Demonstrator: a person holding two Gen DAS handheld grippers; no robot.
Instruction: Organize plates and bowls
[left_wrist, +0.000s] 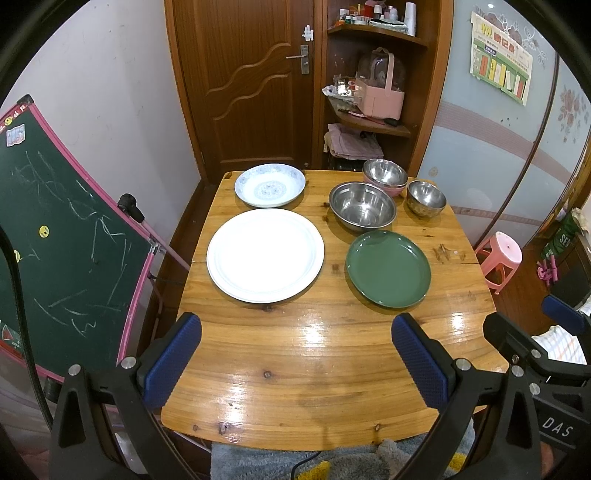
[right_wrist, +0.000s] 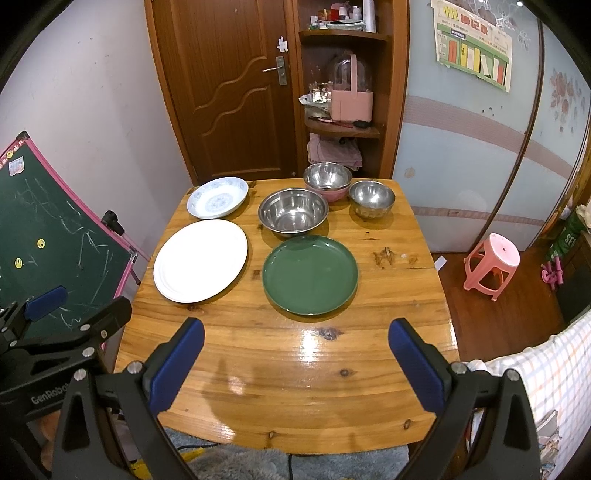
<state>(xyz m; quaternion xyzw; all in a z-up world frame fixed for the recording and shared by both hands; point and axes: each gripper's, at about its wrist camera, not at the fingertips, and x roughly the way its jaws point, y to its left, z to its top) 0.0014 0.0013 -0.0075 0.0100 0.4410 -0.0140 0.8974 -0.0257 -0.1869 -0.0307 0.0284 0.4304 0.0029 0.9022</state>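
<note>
The left gripper (left_wrist: 295, 363) is held above the near edge of the worktop (left_wrist: 314, 369), its jaws spread wide with nothing between them, and its blue pads (left_wrist: 171, 360) face each other across the gap. The right gripper (right_wrist: 295, 363) is held the same way, jaws wide apart and empty. The two grippers are side by side at about the same height, both pointing forward.

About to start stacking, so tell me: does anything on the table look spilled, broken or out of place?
Nothing spilled or broken. One oddity: a steel bowl already sits nested in a pink bowl at the far edge, while the other dishes lie singly. The table has a scuffed patch right of the green plate.
</note>
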